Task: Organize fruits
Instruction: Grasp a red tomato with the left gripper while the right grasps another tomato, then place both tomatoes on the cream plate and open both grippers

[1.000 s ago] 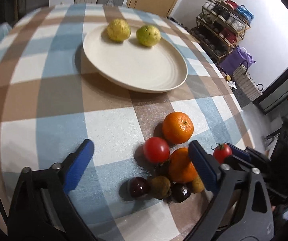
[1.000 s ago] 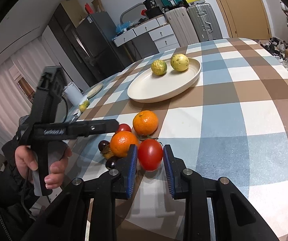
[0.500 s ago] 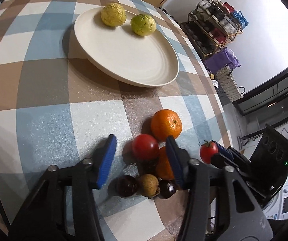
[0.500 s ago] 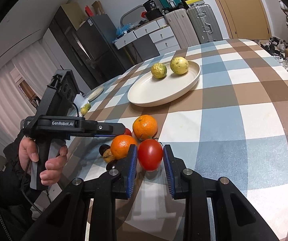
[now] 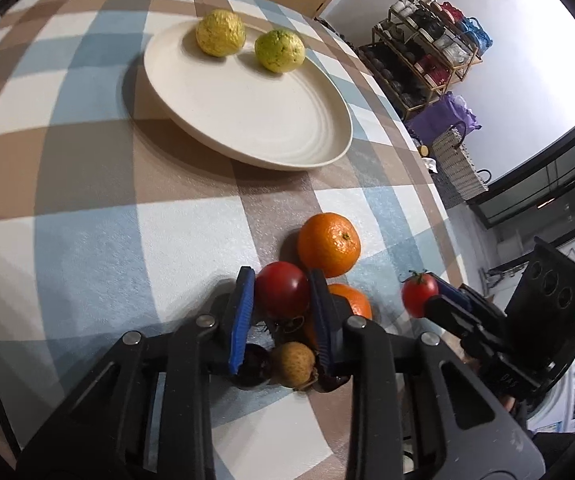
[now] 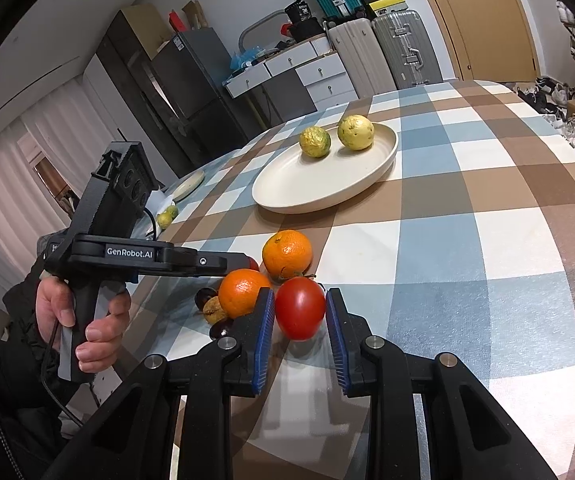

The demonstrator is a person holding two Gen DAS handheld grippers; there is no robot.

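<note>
A cream plate (image 5: 247,120) (image 6: 319,184) holds two yellow-green guavas (image 5: 220,33) (image 5: 280,50) on the checked tablecloth. Nearer lies a pile: two oranges (image 5: 329,244) (image 5: 353,300), small dark and brown fruits (image 5: 292,364) and a red tomato (image 5: 283,294). My left gripper (image 5: 281,300) is shut on that tomato. My right gripper (image 6: 300,312) is shut on a second red tomato (image 6: 300,307), held just above the cloth beside the pile; it shows at the right of the left wrist view (image 5: 419,294).
The table edge runs close on the right in the left wrist view, with a shoe rack (image 5: 435,52) and a basket (image 5: 457,164) beyond it. A small saucer (image 6: 189,188) and another small yellow-green fruit (image 6: 167,216) sit at the table's far left. Suitcases and drawers stand behind.
My left gripper has moved down to the fruit pile and closed its fingers from wide open onto the red tomato. My right gripper has kept its tomato and barely moved.
</note>
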